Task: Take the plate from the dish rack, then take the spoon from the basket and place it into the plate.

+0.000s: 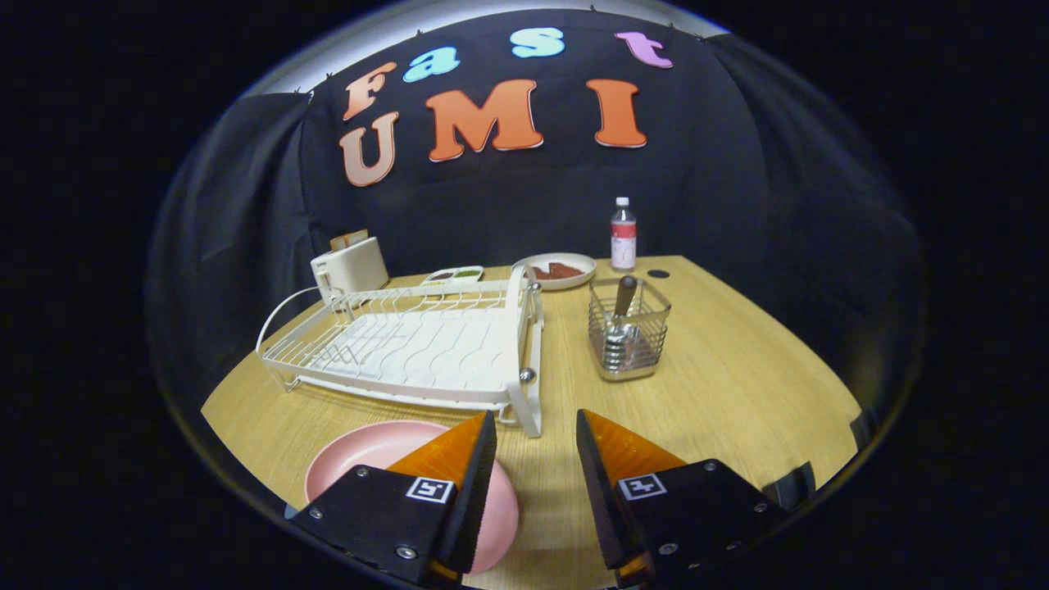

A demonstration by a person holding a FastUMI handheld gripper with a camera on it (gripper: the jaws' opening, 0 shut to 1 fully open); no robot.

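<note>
Nearest the camera, the tool point(537, 459) hangs low over the worktop point(737, 393) with its two fingers apart and nothing between them. Under the left finger lies the pink plate point(369, 455), flat on the worktop just in front of the white dish rack point(410, 344), so the first part of the task looks done. What remains is the spoon point(623, 315). It stands in the wire basket point(629, 328), beyond the fingers and a little to the right of them, beside the rack's near end. Its dark handle points up and leans slightly back, its bowl down inside the basket. Judging by this, the next reach goes forward and rightward, and the fingers must close across the upright handle from above.
</note>
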